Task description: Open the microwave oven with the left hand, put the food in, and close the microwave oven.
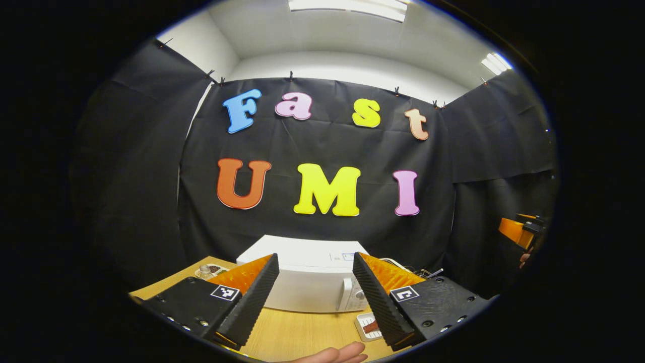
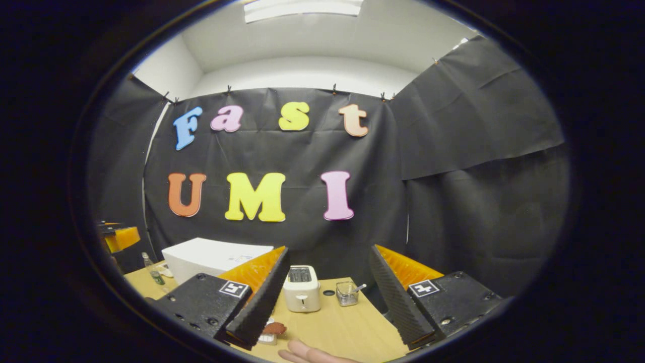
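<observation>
A white microwave [image 1: 307, 295] stands on the wooden table [image 1: 297, 335] with its door closed. My left gripper [image 1: 315, 258] hangs in front of it, open and holding nothing. A small white tray of brown food [image 1: 369, 325] lies on the table before the microwave's right end, partly behind a finger. In the right gripper view the microwave [image 2: 211, 258] is at the left and the food [image 2: 273, 329] lies low, beside a finger. My right gripper [image 2: 328, 251] is open and empty, above the table. The right gripper [image 1: 521, 229] also appears at the far right edge of the left gripper view.
A white toaster [image 2: 301, 288] and a small metal holder [image 2: 346, 293] stand right of the microwave. A bottle [image 2: 150, 268] and a plate with a jar [image 1: 209, 271] are at its left. A person's hand [image 1: 337, 355] rests on the table's near edge.
</observation>
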Demonstrator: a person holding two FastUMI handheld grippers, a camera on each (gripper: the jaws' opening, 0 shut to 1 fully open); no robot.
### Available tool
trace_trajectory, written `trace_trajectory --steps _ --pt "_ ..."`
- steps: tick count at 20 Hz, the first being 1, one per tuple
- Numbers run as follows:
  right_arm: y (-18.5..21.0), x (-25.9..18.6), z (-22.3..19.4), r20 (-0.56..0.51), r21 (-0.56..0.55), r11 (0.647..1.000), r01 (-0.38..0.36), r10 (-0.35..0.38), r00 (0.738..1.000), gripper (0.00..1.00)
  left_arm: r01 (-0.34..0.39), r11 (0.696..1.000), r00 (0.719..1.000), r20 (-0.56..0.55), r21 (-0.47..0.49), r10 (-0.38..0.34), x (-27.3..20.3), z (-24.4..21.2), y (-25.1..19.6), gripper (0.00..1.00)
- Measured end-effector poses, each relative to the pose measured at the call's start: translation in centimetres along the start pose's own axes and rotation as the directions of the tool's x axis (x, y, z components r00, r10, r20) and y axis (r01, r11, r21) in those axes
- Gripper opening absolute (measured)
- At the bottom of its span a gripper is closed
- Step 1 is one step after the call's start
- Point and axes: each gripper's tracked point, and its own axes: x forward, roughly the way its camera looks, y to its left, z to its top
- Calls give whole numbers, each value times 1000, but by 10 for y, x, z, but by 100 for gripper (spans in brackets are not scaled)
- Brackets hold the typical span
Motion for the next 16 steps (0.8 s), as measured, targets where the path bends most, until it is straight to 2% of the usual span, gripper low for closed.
trace_trajectory --steps 1,2,4,6,7,10,11,14,15,16 --pt "-1 1 -2 0 -2 1000 0 0 1000 92 5 1000 1000 -2 2 -5 6 -4 -3 93" --pt "-1 1 -6 -4 0 1000 -4 4 1000 100 5 1000 1000 -6 8 -5 14 -11 -4 93" --pt "-1 4 -15 -22 4 1000 -13 13 1000 100 27 999 999 -30 26 -26 31 -31 -14 93" --pt "-1 8 -26 -43 9 1000 -24 24 999 100 81 997 995 -59 17 -80 48 -52 -33 93" --pt "0 10 -31 -54 13 999 -33 33 998 92 101 995 992 -76 15 -100 56 -63 -40 93" --pt "-2 14 -41 -75 27 999 -45 47 996 92 113 993 988 -112 29 -109 86 -96 -50 93" --pt "-4 15 -43 -78 24 999 -43 45 996 100 125 992 984 -135 28 -120 96 -113 -56 93" --pt "-13 14 -48 -74 26 999 -21 23 997 100 153 988 968 -201 -13 -153 125 -155 -67 93" --pt "-14 12 -48 -69 26 999 -23 24 997 92 146 989 964 -218 -30 -149 135 -168 -67 93" --pt "-15 10 -49 -63 28 999 -26 28 998 100 139 989 962 -231 -42 -145 144 -181 -67 93"
